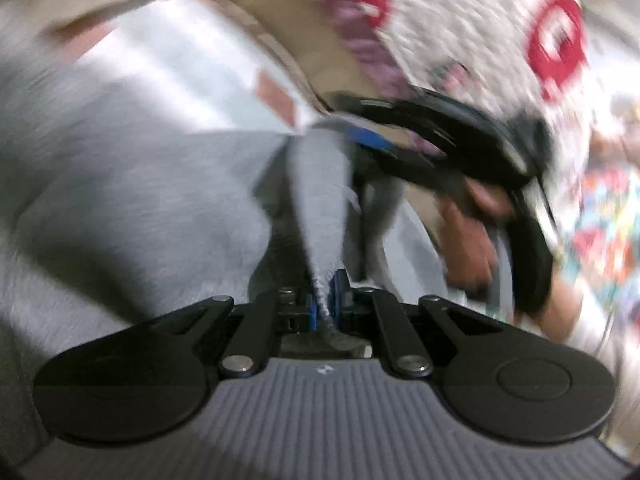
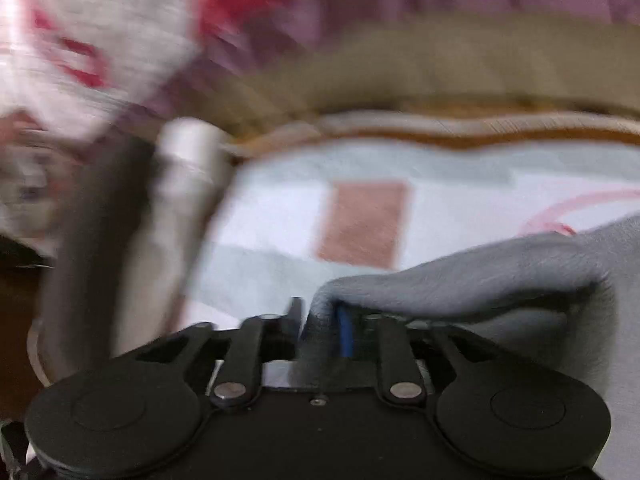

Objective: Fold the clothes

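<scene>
We see a white bedsheet (image 2: 280, 216) with pink patches spread beneath everything, and over it the grey garment (image 1: 120, 184) hangs in blurred folds. Our left gripper (image 1: 324, 300) is clamped on a ridge of that grey cloth. Our right gripper (image 2: 320, 316) pinches another edge of it. A hand (image 1: 472, 248) grips the right gripper's handle in the left view.
</scene>
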### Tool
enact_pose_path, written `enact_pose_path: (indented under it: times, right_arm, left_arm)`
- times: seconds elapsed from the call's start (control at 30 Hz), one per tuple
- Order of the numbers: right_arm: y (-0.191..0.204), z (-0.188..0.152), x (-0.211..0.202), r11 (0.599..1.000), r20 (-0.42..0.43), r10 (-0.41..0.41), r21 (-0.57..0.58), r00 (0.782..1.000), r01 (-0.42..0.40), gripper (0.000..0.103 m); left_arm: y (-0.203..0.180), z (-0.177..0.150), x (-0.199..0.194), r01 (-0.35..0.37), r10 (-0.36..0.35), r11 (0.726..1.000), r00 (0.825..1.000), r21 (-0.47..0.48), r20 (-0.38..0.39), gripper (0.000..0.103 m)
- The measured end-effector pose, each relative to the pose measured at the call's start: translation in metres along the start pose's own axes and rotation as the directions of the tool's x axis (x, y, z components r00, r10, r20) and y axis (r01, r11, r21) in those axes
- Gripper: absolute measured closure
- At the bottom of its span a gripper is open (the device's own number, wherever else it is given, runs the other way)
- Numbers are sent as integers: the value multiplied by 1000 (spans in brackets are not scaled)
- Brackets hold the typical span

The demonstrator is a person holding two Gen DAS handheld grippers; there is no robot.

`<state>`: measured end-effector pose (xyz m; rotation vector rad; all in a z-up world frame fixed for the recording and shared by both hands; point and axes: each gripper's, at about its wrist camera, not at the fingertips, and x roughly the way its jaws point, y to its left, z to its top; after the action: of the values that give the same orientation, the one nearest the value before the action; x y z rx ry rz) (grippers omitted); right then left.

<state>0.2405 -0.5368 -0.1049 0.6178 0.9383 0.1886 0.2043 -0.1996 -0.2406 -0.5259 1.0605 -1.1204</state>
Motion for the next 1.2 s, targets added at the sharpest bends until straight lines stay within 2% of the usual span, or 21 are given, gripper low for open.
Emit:
enact_pose_path:
  times: [0.03,0.13,0.2,0.33,0.5,0.6,0.67,0.73,0.77,0.83,0.87,0.9,0.97,1.03,1.1,1.17,1.2]
  right_arm:
    - [2,-12,-12,998,74,50,-28,996,-48,57]
    - [5,-45,-43,989,115,133,-85,984,-124,54]
    - [18,-65,-61,969,77,137,-217,988,-118,55]
    - [48,-91,-75,892,-80,90,-437,993,-116,55]
    - [69,-109,-57,794,-231,-28,-597,972,-119,54]
    - [72,-123,-52,746,-230,-51,-656,972,-116,54]
    - [72,-137,-50,689,-142,-116,-725,983,-23,51]
    - [72,-151,-48,628,-56,-172,-775,983,66,46]
    - [72,-157,-45,616,-32,-193,-782,981,96,46]
    - [71,-164,-41,601,11,-219,-787,976,144,47]
    - [72,-166,-40,597,31,-224,-786,974,163,68]
    - [76,-165,-40,586,65,-239,-786,969,198,94]
    - [85,-163,-40,565,145,-270,-776,952,279,94]
    - [92,-162,-30,516,183,-335,-785,924,343,95]
    - [99,-161,-20,464,220,-397,-790,891,402,95]
    - [99,-159,-13,489,159,-436,-785,886,381,93]
    - [101,-156,-16,503,123,-428,-791,895,349,86]
  left_arm:
    - [4,0,0,5,-4,999,1000,-34,8,97]
    - [17,-1,0,20,-16,991,999,-134,31,97]
    - [23,-1,0,39,-31,983,998,-181,46,97]
    - [26,2,4,95,-80,968,994,-232,73,97]
    - [35,4,7,180,-153,936,982,-303,111,97]
    - [40,5,8,231,-196,910,971,-343,136,97]
    - [43,5,9,265,-223,891,963,-368,153,96]
    - [44,3,8,326,-265,857,943,-400,201,96]
    - [40,4,4,322,-252,865,942,-385,221,96]
    - [32,8,-3,304,-221,886,940,-349,259,96]
    - [27,9,-7,294,-205,896,938,-331,279,96]
    - [23,11,-11,284,-190,906,935,-313,299,96]
    - [5,20,-22,191,-117,956,944,-221,309,92]
    - [-14,28,-35,76,-33,989,946,-124,322,91]
    - [-25,30,-58,-23,36,999,953,-47,300,91]
    - [-36,32,-82,-120,106,992,954,31,282,90]
    - [-41,33,-94,-167,142,983,951,71,274,89]
